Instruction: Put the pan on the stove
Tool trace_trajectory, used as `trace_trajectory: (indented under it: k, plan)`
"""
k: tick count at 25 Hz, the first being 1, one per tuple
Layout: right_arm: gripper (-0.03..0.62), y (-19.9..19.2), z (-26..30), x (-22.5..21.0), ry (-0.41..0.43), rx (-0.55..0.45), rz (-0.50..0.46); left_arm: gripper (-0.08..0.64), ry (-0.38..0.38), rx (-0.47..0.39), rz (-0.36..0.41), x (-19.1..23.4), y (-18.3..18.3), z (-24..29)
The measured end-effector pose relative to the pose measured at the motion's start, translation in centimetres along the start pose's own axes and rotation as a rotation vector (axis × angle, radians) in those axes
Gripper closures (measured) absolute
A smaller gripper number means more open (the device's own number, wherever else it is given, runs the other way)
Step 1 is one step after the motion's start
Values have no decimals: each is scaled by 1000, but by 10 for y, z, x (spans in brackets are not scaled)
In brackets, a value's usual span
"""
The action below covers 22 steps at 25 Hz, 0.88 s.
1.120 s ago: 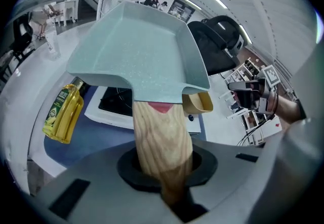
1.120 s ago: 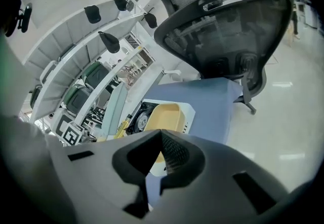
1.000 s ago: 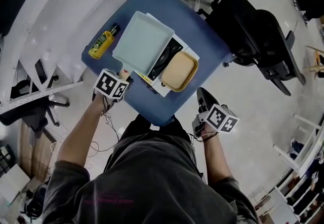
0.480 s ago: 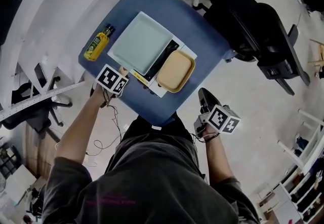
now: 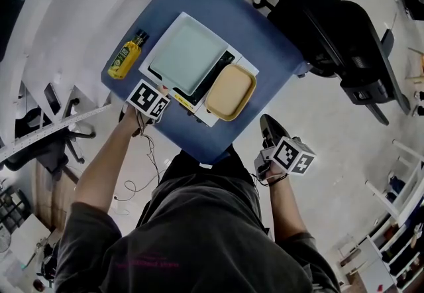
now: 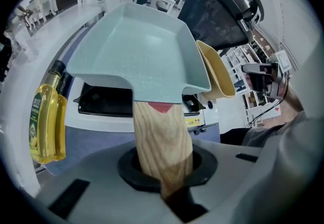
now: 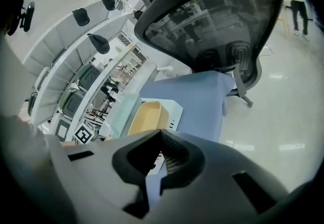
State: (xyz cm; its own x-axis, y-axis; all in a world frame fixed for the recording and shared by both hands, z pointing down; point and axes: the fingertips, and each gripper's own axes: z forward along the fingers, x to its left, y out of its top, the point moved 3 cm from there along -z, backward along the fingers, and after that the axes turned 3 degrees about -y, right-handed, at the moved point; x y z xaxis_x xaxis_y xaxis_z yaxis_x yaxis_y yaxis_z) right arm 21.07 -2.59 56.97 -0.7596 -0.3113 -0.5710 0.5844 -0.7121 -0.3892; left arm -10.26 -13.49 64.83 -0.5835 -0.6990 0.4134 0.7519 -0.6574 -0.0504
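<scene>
A pale green rectangular pan (image 5: 187, 53) with a wooden handle (image 6: 159, 137) hangs over the white stove (image 5: 192, 105), a little above its black glass top (image 6: 101, 101). My left gripper (image 5: 161, 94) is shut on that handle at the table's near left edge; in the left gripper view the left gripper (image 6: 162, 167) has the handle running between the jaws. My right gripper (image 5: 270, 132) hangs off the table to the right, beside the person's leg. In its own view the right gripper (image 7: 159, 162) has its pads together on nothing.
A tan dish (image 5: 230, 91) sits on the stove's right part, close to the pan's right edge. A yellow oil bottle (image 5: 127, 56) lies left of the pan on the blue table (image 5: 265, 40). A black office chair (image 5: 331, 26) stands beyond the table's right corner.
The pan has shifted slightly right, away from the oil bottle and further over the stove's glass, carried by the left gripper. The right gripper has stayed where it was.
</scene>
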Motion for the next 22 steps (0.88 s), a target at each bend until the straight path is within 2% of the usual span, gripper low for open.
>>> trace_trajectory:
  k: [8,16,22]
  plan:
    - [589,-1,3,-1,-6,12,-2,503,-42,9,-13,1,2,3]
    - [589,0,7,4,-4,20,-16,494,-41,21,7,3,4,3]
    - [589,-3,9,8,-5,25,-21,446,-32,26,22,2,5,5]
